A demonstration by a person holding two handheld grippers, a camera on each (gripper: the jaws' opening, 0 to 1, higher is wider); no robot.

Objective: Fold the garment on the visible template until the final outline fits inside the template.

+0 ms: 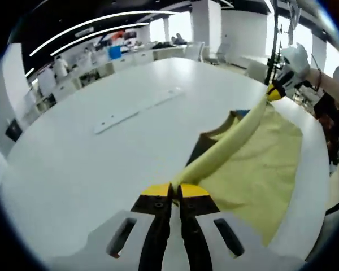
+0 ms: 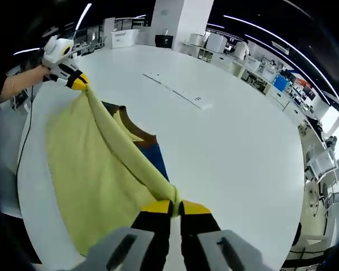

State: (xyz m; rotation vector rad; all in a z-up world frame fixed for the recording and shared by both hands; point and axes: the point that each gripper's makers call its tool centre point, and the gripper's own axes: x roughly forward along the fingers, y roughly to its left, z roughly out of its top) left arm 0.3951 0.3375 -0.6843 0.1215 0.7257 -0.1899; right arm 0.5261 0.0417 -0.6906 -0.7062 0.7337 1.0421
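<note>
A pale yellow garment [image 1: 260, 164] with a brown collar [image 1: 214, 135] hangs stretched between the two grippers above the white table [image 1: 101, 164]. My left gripper [image 1: 175, 191] is shut on one edge of the cloth. My right gripper [image 2: 175, 208] is shut on the other end of that edge. In the left gripper view the right gripper [image 1: 274, 91] appears at the far right, held by a person's hand. In the right gripper view the left gripper [image 2: 76, 81] appears at the upper left. The garment [image 2: 85, 169] drapes down onto the table. A blue patch [image 2: 155, 158] shows under the cloth.
A long white strip [image 1: 138, 110] with holes lies flat on the table beyond the garment, also seen as the strip [image 2: 175, 90]. Desks, chairs and people stand around the room's edges. The table's rim [image 1: 322, 186] runs close to the garment's side.
</note>
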